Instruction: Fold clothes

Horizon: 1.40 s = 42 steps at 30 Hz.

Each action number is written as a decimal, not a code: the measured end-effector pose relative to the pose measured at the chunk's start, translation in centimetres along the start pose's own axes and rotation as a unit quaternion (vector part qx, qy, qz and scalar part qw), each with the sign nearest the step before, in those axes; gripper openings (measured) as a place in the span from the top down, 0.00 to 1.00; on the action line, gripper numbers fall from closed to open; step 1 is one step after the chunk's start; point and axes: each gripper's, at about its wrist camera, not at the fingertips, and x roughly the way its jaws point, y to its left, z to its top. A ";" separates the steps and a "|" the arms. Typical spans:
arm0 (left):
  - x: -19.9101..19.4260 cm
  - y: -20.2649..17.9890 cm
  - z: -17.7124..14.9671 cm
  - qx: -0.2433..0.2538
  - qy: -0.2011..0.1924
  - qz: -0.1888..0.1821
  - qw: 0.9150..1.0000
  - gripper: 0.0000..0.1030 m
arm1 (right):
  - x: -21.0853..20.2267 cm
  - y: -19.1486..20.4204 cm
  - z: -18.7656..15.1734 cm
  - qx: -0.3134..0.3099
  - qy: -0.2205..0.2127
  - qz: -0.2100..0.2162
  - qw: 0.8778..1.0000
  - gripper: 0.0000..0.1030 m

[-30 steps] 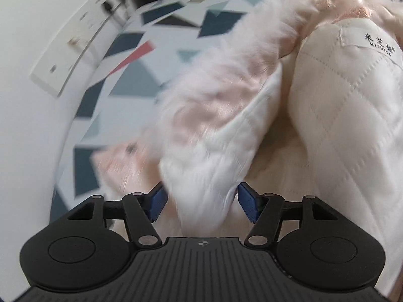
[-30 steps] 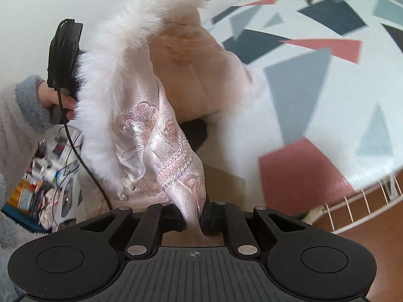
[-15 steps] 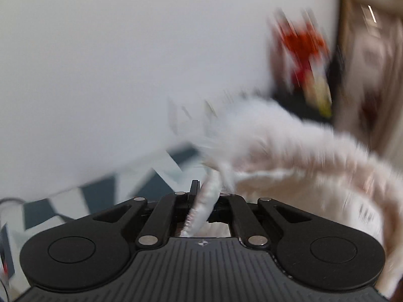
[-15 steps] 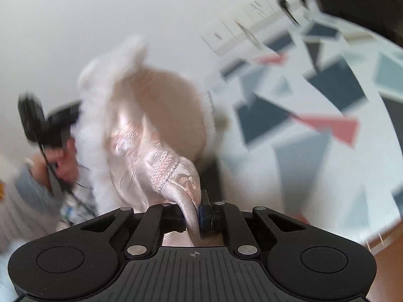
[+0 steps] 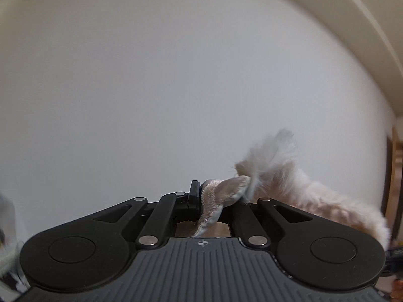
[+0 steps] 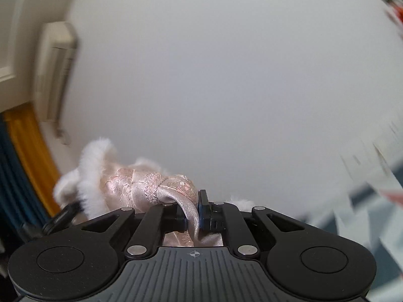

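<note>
A pale pink satin jacket with white fur trim hangs between my two grippers. In the left wrist view my left gripper [image 5: 210, 201] is shut on a twisted strip of the jacket [image 5: 221, 193], and the fur trim [image 5: 284, 173] trails off to the right. In the right wrist view my right gripper [image 6: 192, 216] is shut on an embroidered pink fold of the jacket [image 6: 161, 188], with fur [image 6: 93, 166] bunched to its left. Both cameras point up at a plain white wall, so the rest of the garment is hidden.
A wall-mounted air conditioner [image 6: 56, 75] and an orange and blue curtain [image 6: 25, 166] sit at the left of the right wrist view. A blurred strip of the patterned tabletop [image 6: 372, 201] shows at its lower right. A ceiling cornice [image 5: 352, 25] curves across the left wrist view.
My left gripper went from open around the quilted lining to shut on the jacket. Both grippers tilted upward with the garment, so the patterned table dropped out of view and blank wall fills both views.
</note>
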 end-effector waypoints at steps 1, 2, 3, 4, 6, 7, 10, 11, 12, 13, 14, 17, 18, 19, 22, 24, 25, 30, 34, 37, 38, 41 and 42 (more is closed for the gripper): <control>-1.5 -0.3 1.0 0.007 -0.020 0.003 1.000 0.96 | 0.1 1.0 0.9 -0.014 -0.010 0.014 1.000 0.93; -2.9 -0.5 2.0 0.014 -0.041 0.006 0.999 0.96 | 0.1 2.0 1.6 -0.029 -0.021 0.025 0.999 0.93; -4.1 -0.9 2.8 0.023 -0.054 0.011 0.998 0.96 | 0.1 2.9 2.3 -0.043 -0.031 0.034 0.998 0.93; -5.3 -1.3 3.5 0.033 -0.065 0.017 0.997 0.96 | 0.0 3.6 2.9 -0.056 -0.041 0.040 0.997 0.93; -7.2 -2.2 4.7 0.053 -0.082 0.027 0.995 0.96 | -0.3 4.8 3.9 -0.079 -0.059 0.052 0.994 0.93; -8.0 -2.7 5.1 0.061 -0.088 0.030 0.994 0.96 | -0.6 5.2 4.3 -0.085 -0.064 0.059 0.993 0.93; -10.1 -4.2 6.2 0.084 -0.104 0.039 0.990 0.96 | -1.7 6.1 5.5 -0.095 -0.074 0.083 0.989 0.93; -10.3 -5.0 6.3 0.089 -0.109 0.041 0.989 0.96 | -2.1 6.3 5.8 -0.094 -0.074 0.092 0.989 0.93; -10.7 -5.6 6.5 0.093 -0.115 0.041 0.988 0.96 | -2.5 6.4 6.2 -0.094 -0.074 0.099 0.988 0.93; -11.1 -6.1 6.8 0.096 -0.120 0.041 0.987 0.96 | -2.8 6.4 6.5 -0.095 -0.074 0.106 0.987 0.93; -11.2 -6.8 7.0 0.096 -0.124 0.040 0.987 0.96 | -3.3 6.6 6.8 -0.097 -0.073 0.112 0.986 0.93; -11.3 -9.2 7.4 0.096 -0.133 0.034 0.986 0.96 | -5.1 7.2 7.8 -0.100 -0.070 0.130 0.984 0.93; -11.3 -9.6 7.5 0.095 -0.135 0.034 0.986 0.96 | -5.6 7.3 8.2 -0.097 -0.067 0.140 0.983 0.93; -11.3 -9.7 7.5 0.093 -0.137 0.033 0.986 0.96 | -6.0 7.4 8.6 -0.088 -0.064 0.153 0.982 0.93; -11.2 -10.1 7.5 0.089 -0.143 0.032 0.985 0.96 | -7.1 7.4 9.9 -0.069 -0.058 0.186 0.978 0.93; -11.1 -10.4 7.5 0.087 -0.147 0.032 0.985 0.96 | -7.4 7.6 10.6 -0.071 -0.058 0.191 0.977 0.93; -11.1 -10.5 7.6 0.085 -0.149 0.031 0.985 0.96 | -7.3 7.6 10.8 -0.075 -0.058 0.190 0.977 0.93; -9.0 -10.3 6.3 0.079 -0.126 0.056 0.987 0.96 | -3.6 5.8 10.4 -0.057 -0.039 0.161 0.984 0.93; -5.2 -9.7 3.9 0.094 -0.087 0.101 0.987 0.95 | 1.3 2.2 9.7 -0.036 -0.007 0.111 0.993 0.93; -0.4 -9.0 0.8 0.121 -0.047 0.138 0.982 0.95 | 6.2 -2.3 8.5 -0.020 0.033 0.046 0.998 0.93; 1.8 -8.6 -0.6 0.123 -0.029 0.147 0.981 0.95 | 7.9 -3.9 7.9 -0.018 0.044 0.022 0.999 0.93; 9.4 -7.1 -5.8 0.115 0.036 0.170 0.978 0.95 | 13.2 -9.3 5.6 -0.016 0.073 -0.051 0.996 0.93; 12.0 -6.5 -7.9 0.109 0.060 0.180 0.976 0.95 | 14.8 -11.3 4.8 -0.017 0.080 -0.081 0.993 0.93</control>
